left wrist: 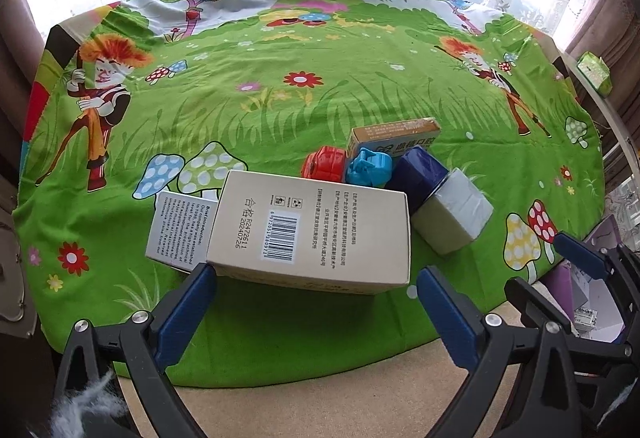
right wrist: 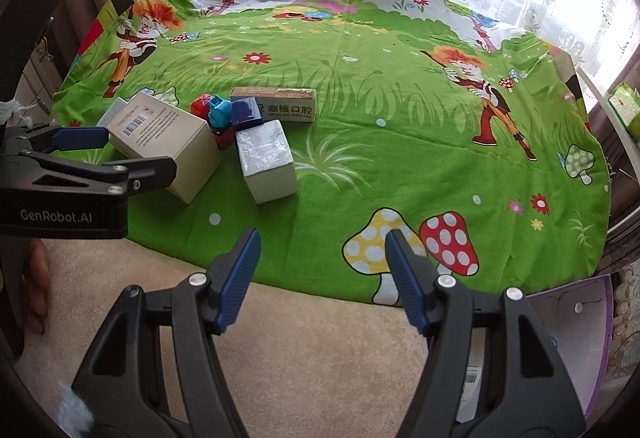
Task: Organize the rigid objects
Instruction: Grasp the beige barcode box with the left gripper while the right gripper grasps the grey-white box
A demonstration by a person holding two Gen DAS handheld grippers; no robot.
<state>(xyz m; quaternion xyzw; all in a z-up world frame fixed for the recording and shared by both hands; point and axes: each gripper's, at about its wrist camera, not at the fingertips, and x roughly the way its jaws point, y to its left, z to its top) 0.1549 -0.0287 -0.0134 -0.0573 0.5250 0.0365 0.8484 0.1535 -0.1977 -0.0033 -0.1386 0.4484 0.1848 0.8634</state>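
A beige carton with a barcode lies on the green cartoon cloth, partly over a small white printed box. Behind it cluster a red toy, a light blue toy, a dark blue block, a white block and a tan dental box. My left gripper stands open wide around the carton's near end; its right pad is clear of the carton. My right gripper is open and empty over the cloth's front edge, to the right of the white block.
Beige carpet lies in front of the cloth. A purple bag with papers sits at the right front. A green tissue box rests on a ledge at the right. Lace curtains hang behind. Fingers of a hand show at the left.
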